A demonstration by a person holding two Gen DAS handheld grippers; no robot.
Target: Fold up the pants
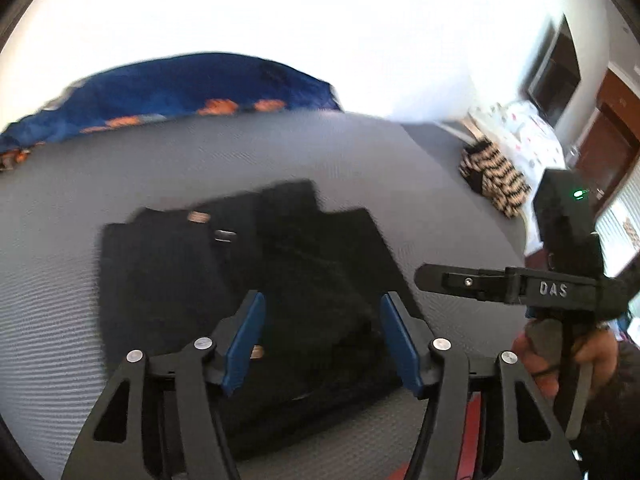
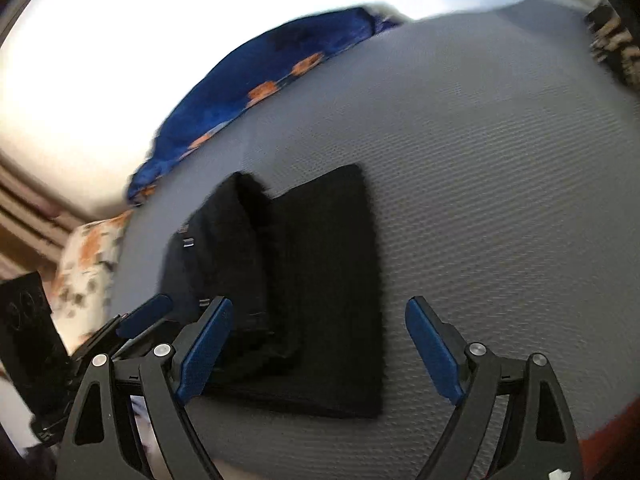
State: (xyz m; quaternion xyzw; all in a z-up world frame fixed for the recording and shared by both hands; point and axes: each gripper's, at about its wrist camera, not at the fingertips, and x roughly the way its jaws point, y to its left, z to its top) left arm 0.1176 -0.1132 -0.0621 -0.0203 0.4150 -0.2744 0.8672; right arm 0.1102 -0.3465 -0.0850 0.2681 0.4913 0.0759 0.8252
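**Operator:** Hovering over the black pants [image 1: 256, 280], I hold my left tool [image 1: 322, 344] with its blue pads apart and nothing between them; the cloth lies below and beyond the tips, not pinched. My right tool [image 2: 318, 344] stands wider apart, likewise empty, above the near edge of the same bundle.

**Reader:** Where do the pants lie?

**Operator:** On the grey ribbed bed cover [image 2: 500, 200], near its middle and close to me, well apart from the blue and orange blanket [image 1: 180, 88] bunched at the far edge. In the right wrist view they form a flat dark block with a thicker ridge along its left part. In the left wrist view, metal hardware [image 1: 224, 235] shows near the far left corner; I take that for the waistband end, though blur keeps me from being sure.

**Reader:** Which step is this?

**Operator:** I judge the pants already folded at least once, with layers stacked, and both tools free between grips. The fold looks partly done, not finished: edges are staggered at the far side.

**Reader:** What does the next move call for?

**Operator:** Probably lowering both tools to one edge, clamping every layer there together, then carrying that edge over evenly so the stack does not skew.
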